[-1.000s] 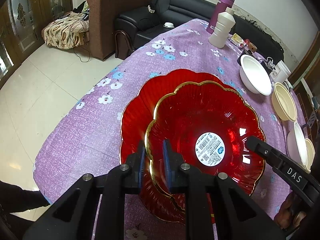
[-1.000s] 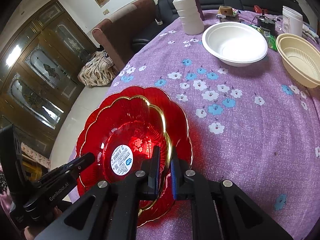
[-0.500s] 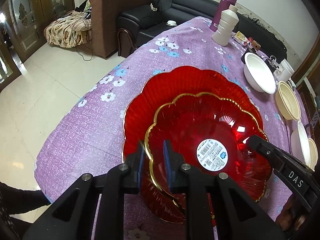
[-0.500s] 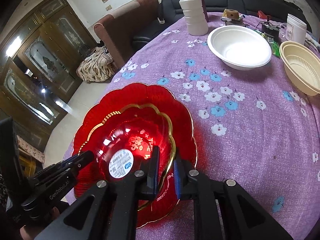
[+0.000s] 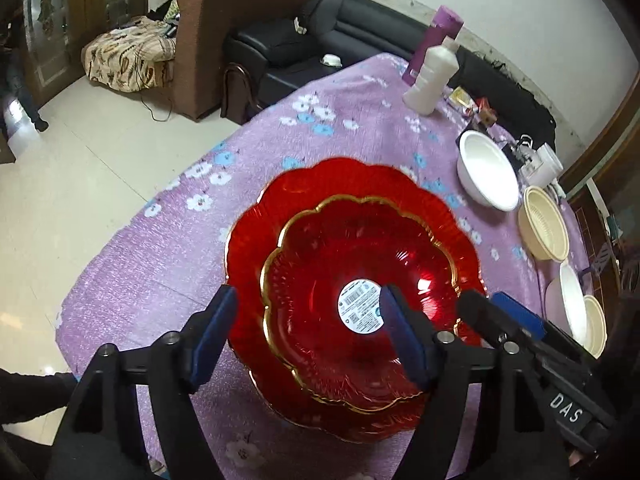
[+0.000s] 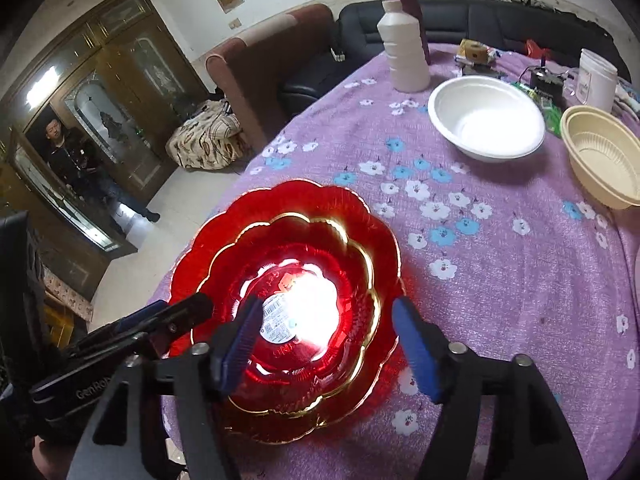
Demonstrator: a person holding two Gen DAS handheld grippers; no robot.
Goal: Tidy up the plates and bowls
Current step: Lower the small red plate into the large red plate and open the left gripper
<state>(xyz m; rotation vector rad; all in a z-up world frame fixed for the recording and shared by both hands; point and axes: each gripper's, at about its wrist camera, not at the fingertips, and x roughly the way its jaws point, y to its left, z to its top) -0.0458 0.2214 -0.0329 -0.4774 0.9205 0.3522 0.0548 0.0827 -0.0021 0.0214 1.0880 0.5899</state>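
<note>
Smaller red bowl (image 5: pixel 352 280) sits nested in larger red plate (image 5: pixel 320 184) on worktop (image 5: pixel 132 280). Left gripper (image 5: pixel 308 332) and right gripper (image 6: pixel 324 344) are opening, rims released. Judged rigid, glossy, slippery, breakable; grip the scalloped rim.

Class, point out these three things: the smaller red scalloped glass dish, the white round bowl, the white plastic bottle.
Smaller red scalloped glass dish (image 5: pixel 320 280): left wrist view, inner wall.
White round bowl (image 6: pixel 486 120): right wrist view, inside.
White plastic bottle (image 6: pixel 406 60): right wrist view, body.
</note>
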